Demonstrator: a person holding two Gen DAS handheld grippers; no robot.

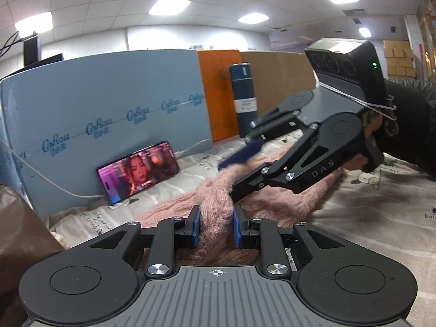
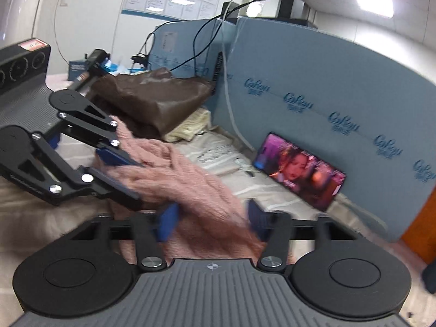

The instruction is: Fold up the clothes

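Note:
A fluffy pink knitted sweater [image 1: 275, 190] lies bunched on a printed sheet [image 1: 381, 218]; it also shows in the right wrist view [image 2: 190, 174]. My left gripper [image 1: 216, 226] is shut on a thick fold of the sweater between its blue pads. It shows in the right wrist view [image 2: 122, 171] at the left, clamped on the same fabric. My right gripper [image 2: 212, 218] has its blue pads wide apart around a raised ridge of sweater, not pressing it. In the left wrist view the right gripper [image 1: 231, 174] reaches in from the right, fingers spread over the sweater.
A phone [image 1: 139, 171] playing video leans on a blue foam board [image 1: 95, 109]. A dark bottle [image 1: 244, 98] stands by an orange board [image 1: 220, 92]. A brown bag [image 2: 152, 100] and a cream garment [image 2: 188, 128] lie at the left of the sheet.

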